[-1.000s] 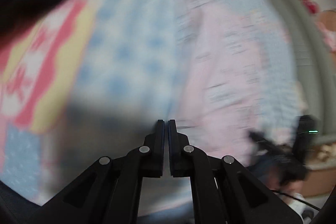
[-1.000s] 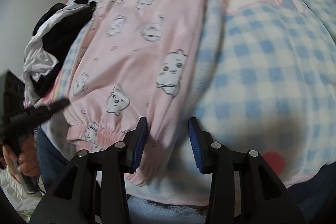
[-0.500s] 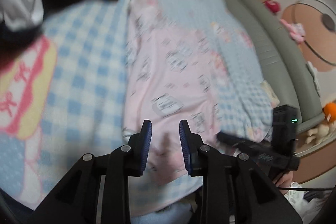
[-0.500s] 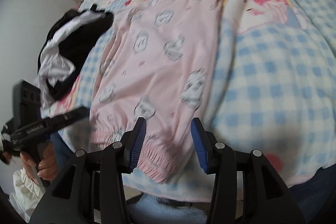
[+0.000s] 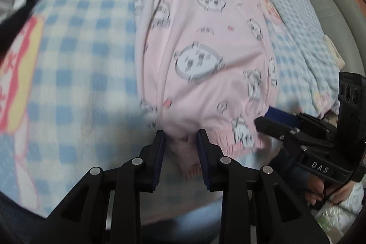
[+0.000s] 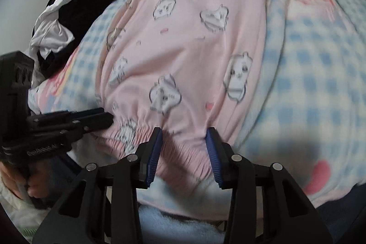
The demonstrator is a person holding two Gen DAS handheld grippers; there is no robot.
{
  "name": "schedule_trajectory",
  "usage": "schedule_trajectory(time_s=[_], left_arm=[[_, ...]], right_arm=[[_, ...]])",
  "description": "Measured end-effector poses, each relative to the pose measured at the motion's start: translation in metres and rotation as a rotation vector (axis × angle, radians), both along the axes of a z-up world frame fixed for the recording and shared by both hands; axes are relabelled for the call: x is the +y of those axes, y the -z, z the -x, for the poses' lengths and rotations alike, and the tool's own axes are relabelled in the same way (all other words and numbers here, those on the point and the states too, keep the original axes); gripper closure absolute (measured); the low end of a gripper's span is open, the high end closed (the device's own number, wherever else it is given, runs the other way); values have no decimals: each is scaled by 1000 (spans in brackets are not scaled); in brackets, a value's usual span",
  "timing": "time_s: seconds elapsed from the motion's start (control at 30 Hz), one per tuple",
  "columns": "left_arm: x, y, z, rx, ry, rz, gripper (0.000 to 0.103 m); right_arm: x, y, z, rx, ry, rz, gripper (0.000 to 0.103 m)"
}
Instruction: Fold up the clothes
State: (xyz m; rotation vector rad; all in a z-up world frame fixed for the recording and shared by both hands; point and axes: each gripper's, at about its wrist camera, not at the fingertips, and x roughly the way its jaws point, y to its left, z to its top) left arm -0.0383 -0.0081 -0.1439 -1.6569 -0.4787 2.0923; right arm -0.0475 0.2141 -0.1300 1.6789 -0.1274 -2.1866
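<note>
Pink pyjama trousers (image 5: 201,42) (image 6: 189,56) with a white cartoon-animal print lie flat on the blue checked blanket, their gathered elastic waistband at the near edge. My left gripper (image 5: 180,141) is open, its fingers either side of the waistband's left corner. My right gripper (image 6: 184,141) is open too and straddles the waistband near its right end. Each gripper shows in the other's view: the right one (image 5: 274,121) at the waistband's right, the left one (image 6: 103,117) at its left.
The blue checked blanket (image 5: 75,61) (image 6: 320,88) covers the bed. A heap of black and white clothes (image 6: 75,13) lies at the back left. A grey padded bed rim (image 5: 329,6) curves along the right. A hand (image 6: 25,184) holds the left gripper.
The left gripper went from shut to open and swung right to the waistband. The right gripper moved forward over the waistband, still open.
</note>
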Motion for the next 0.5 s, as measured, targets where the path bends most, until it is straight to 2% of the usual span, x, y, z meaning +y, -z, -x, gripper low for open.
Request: schedule_trajectory(time_s=[0.13, 0.3, 0.4, 0.5], left_arm=[[4, 12, 0, -73, 26, 21, 73], [-6, -26, 7, 96, 28, -69, 72], [2, -26, 27, 136, 41, -31, 72], [18, -5, 42, 64, 40, 72, 72]], right_arm=[[3, -3, -7, -4, -35, -10, 62], [12, -27, -8, 36, -54, 60, 62], [12, -37, 3, 77, -37, 81, 62], [5, -30, 21, 78, -11, 76, 62]])
